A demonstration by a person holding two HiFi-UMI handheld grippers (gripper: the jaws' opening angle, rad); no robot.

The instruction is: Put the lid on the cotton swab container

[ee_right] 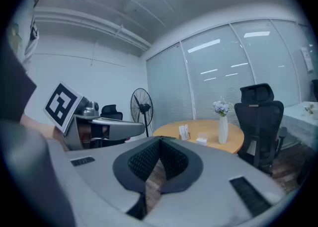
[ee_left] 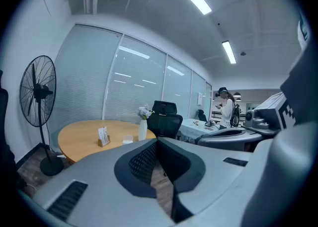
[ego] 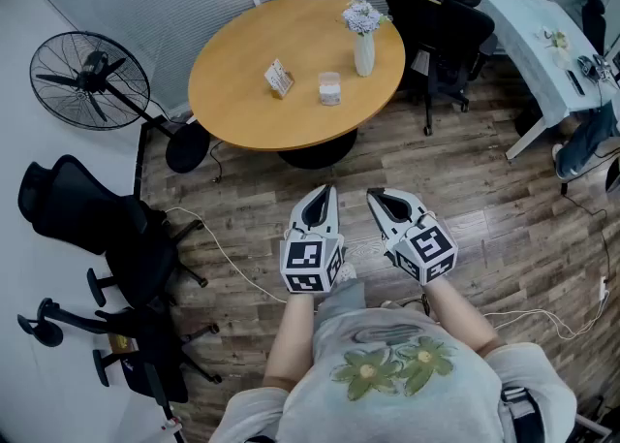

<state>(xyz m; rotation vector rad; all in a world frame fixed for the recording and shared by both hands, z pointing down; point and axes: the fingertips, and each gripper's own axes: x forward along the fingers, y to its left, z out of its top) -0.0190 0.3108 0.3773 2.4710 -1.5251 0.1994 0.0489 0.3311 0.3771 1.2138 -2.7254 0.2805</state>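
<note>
Our grey tee (ego: 387,422) bears green flowers (ego: 392,369); our left gripper (ego: 327,191) and right gripper (ego: 374,196) are whitish, with black-and-white marker cubes (ego: 310,267).

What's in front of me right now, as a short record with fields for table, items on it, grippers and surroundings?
Table: round wooden table, ahead of both grippers, untouched
On table: cotton swab container, white vase with flowers, card holder
Container state: too small to tell whether capped
Left gripper: shut, empty, above the floor
Right gripper: shut, empty, beside the left one
Surroundings: standing fan left of table, black office chair right of it
</note>
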